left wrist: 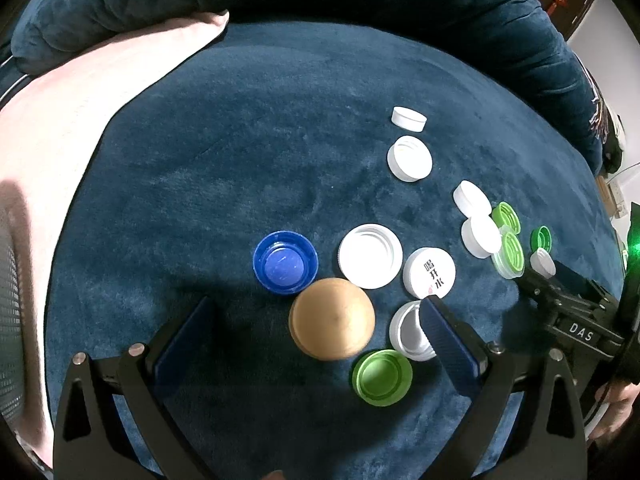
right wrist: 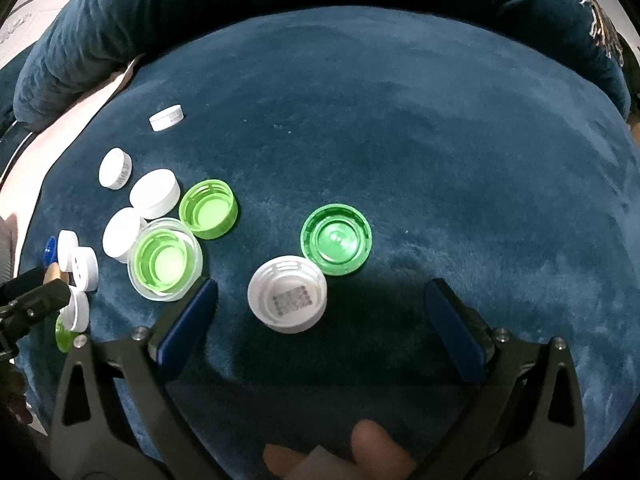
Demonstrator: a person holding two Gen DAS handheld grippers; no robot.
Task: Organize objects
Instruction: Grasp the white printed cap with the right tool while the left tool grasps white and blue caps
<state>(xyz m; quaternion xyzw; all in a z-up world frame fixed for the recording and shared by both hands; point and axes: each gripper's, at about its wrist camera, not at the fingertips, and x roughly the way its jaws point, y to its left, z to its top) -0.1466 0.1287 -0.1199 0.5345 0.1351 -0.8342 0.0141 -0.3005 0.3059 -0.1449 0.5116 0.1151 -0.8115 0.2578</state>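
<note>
Bottle caps lie on a dark blue velvet cushion. My left gripper is open above a tan wooden ball-shaped cap, which sits between its fingers. A blue cap, a large white cap, a printed white cap, a white cap and a light green cap surround it. My right gripper is open over a white cap with a QR code. A green cap lies just beyond it.
More white caps and light green caps lie to the right in the left wrist view. In the right wrist view a green cap nested in a clear lid and white caps lie left. A pink cloth borders the cushion.
</note>
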